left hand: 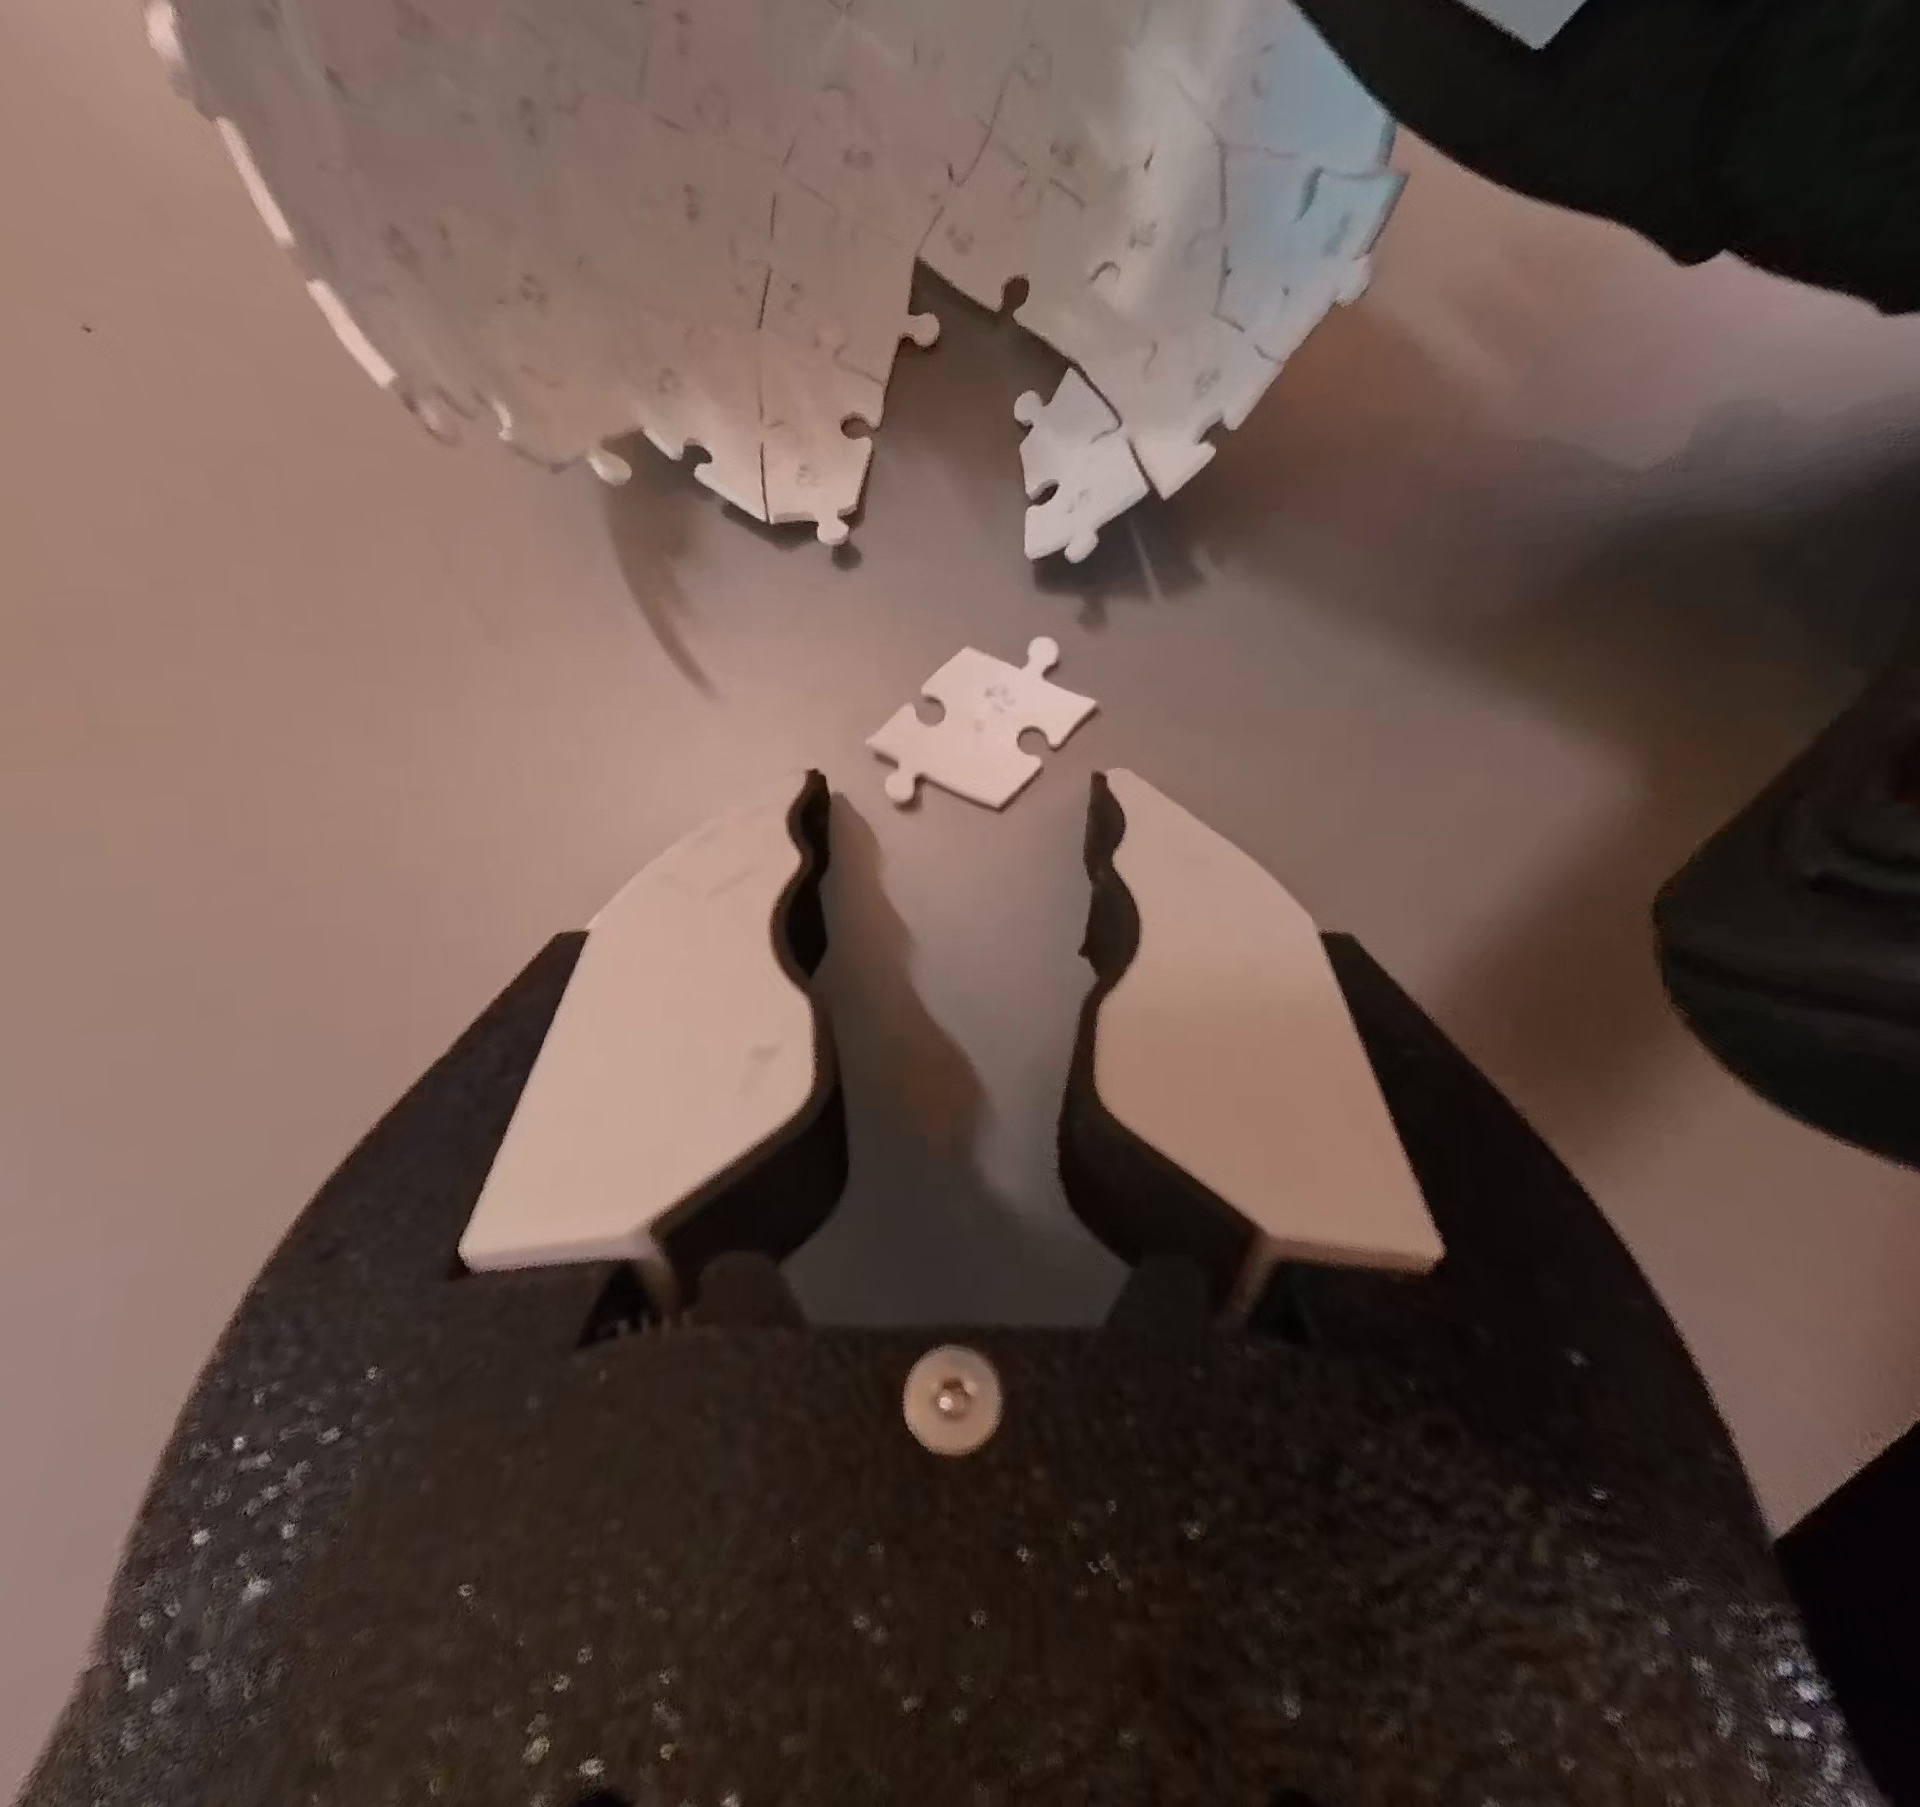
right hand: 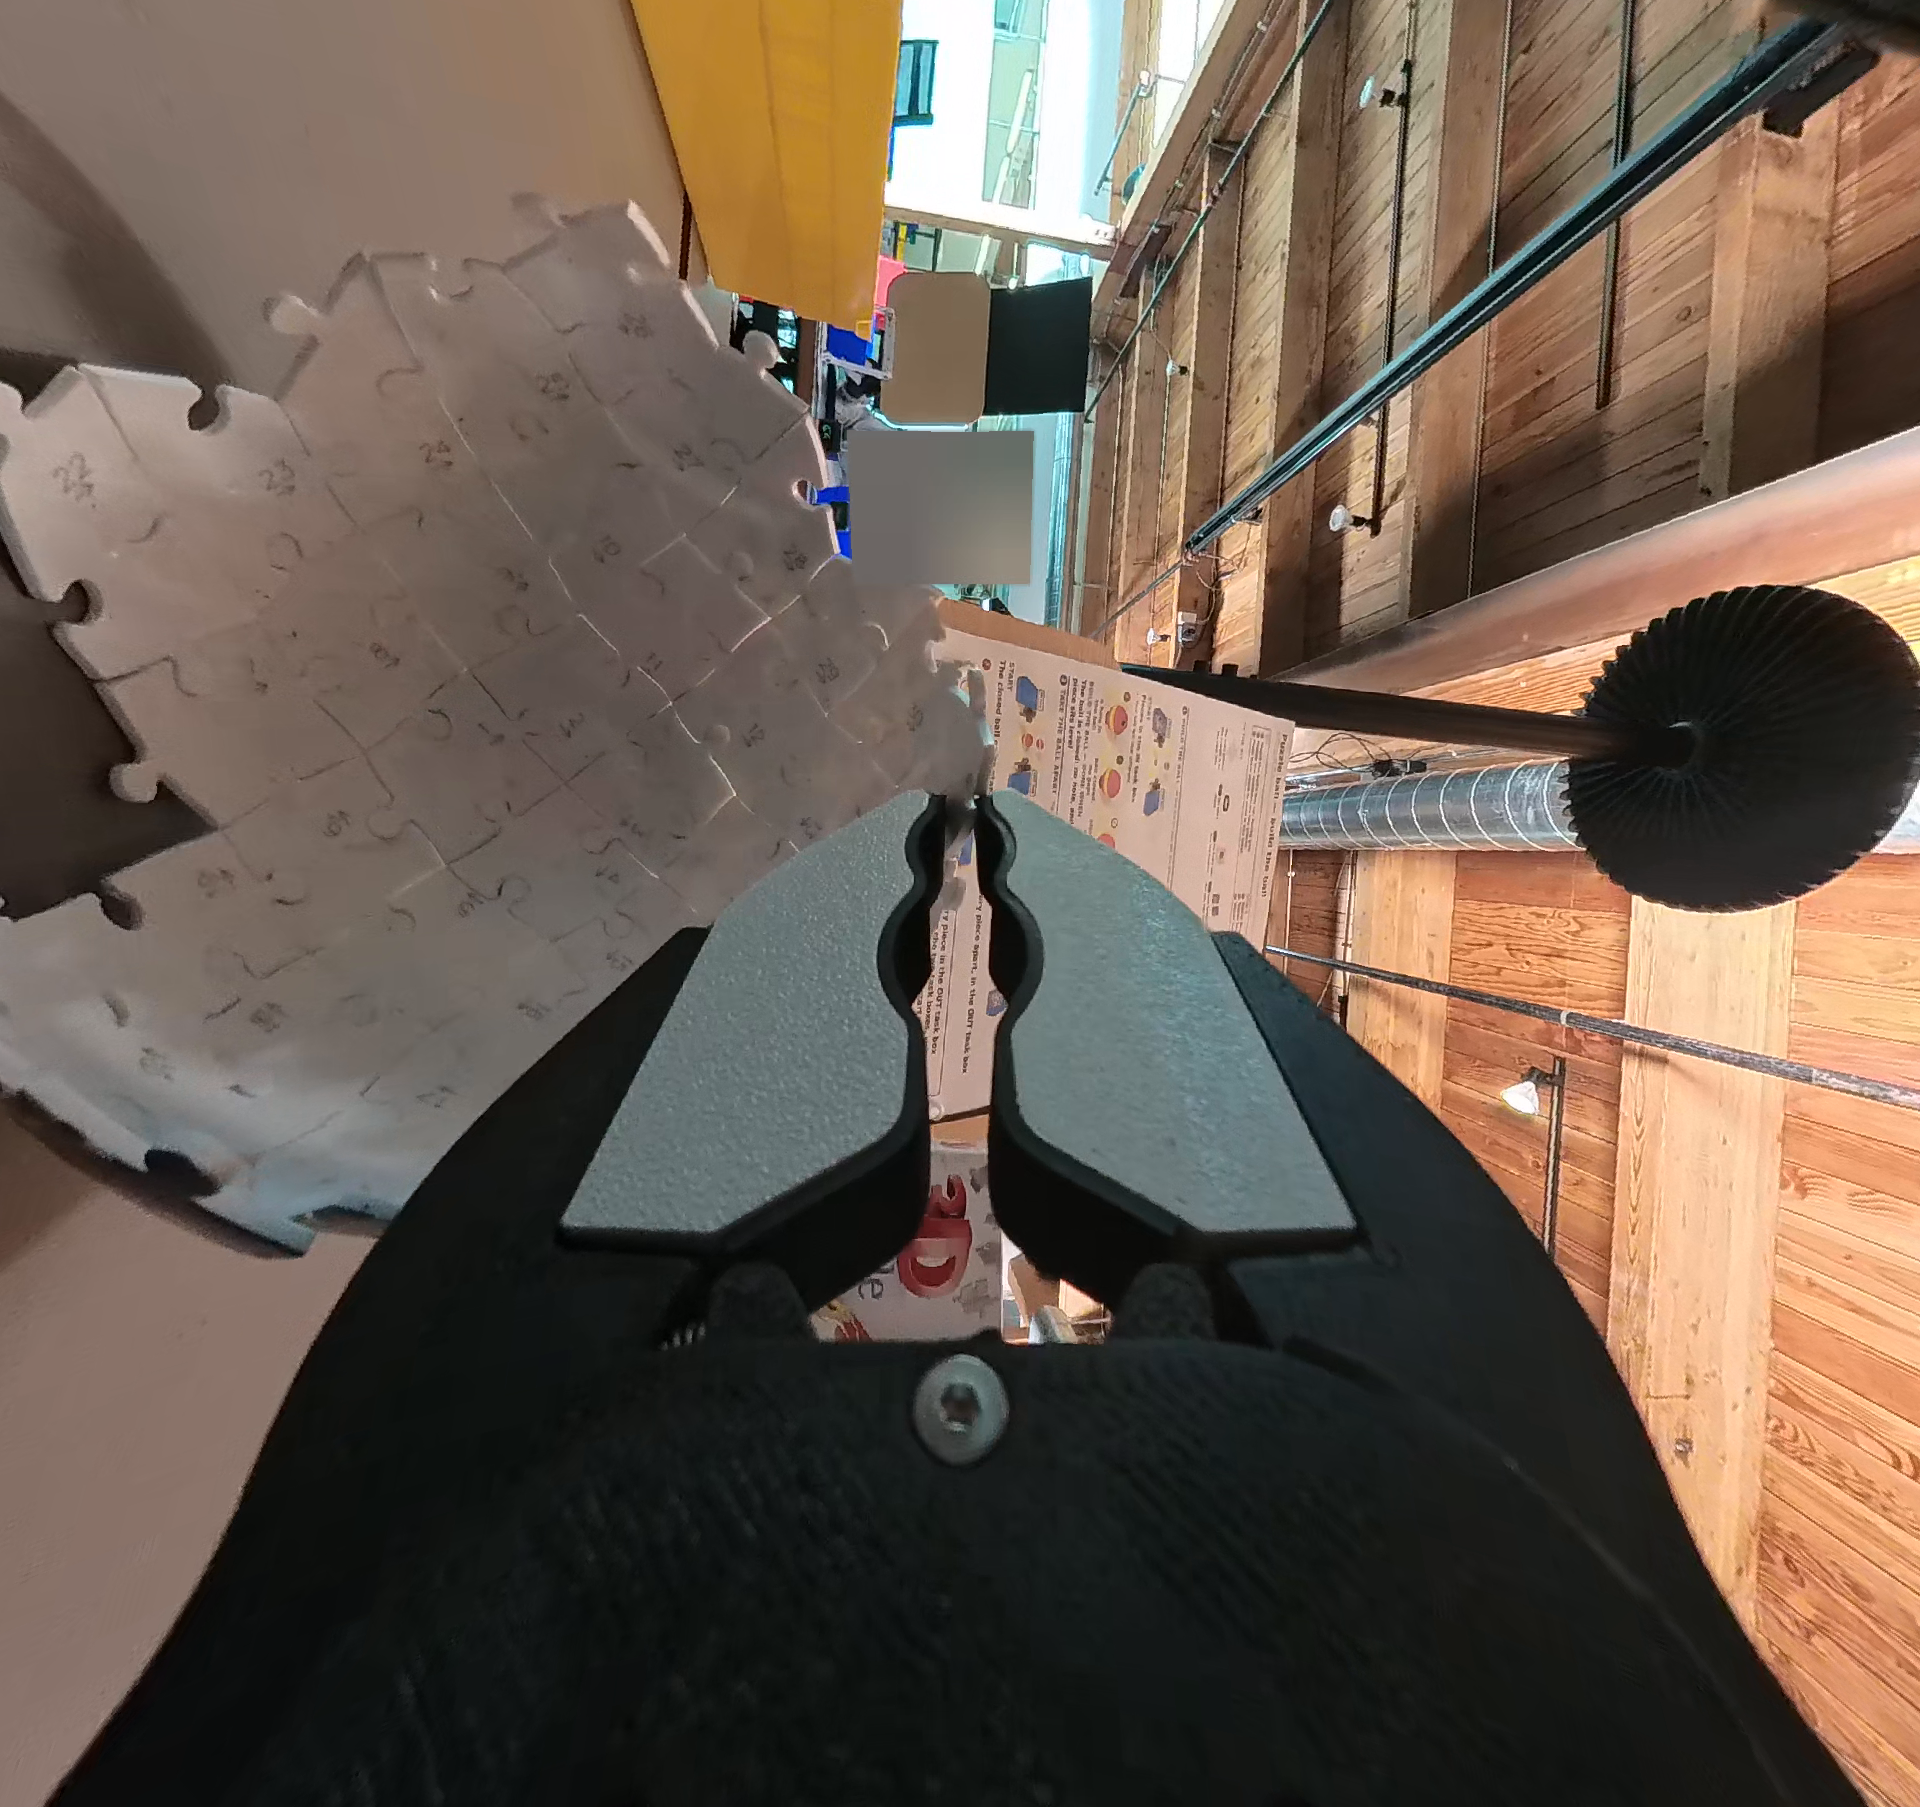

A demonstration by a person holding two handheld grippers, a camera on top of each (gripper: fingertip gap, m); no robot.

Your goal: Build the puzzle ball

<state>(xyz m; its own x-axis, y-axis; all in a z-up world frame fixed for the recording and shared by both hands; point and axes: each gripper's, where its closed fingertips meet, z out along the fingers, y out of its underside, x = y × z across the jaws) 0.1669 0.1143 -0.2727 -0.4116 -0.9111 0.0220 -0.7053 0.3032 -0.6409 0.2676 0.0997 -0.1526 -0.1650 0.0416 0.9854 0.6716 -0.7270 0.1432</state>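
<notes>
- My left gripper (left hand: 956, 796) hangs over the worktop (left hand: 312, 718) with its jaws spread apart and nothing between them.
- Just past its fingertips (left hand: 816, 801) a single loose puzzle piece (left hand: 982, 734) lies flat on the worktop, roughly centred on the gap and not touching either finger.
- Beyond that piece sits the part-built puzzle ball (left hand: 675, 147), a white curved shell of joined pieces; its near edge has a wedge-shaped gap (left hand: 951, 386) that faces the loose piece.
- A dark shape at the upper right of the left wrist view overlaps the shell's far side; I cannot tell what it is.
- My right gripper (right hand: 961, 807) is clamped on the rim of the puzzle ball (right hand: 416, 666), the knobbed edge pinched at the fingertips.
- From there the shell spreads away to the left of the right gripper, its inner face towards the camera.
- Behind it I see a yellow bin (right hand: 769, 95), a printed sheet (right hand: 1174, 801) and a wooden wall (right hand: 1558, 303).
</notes>
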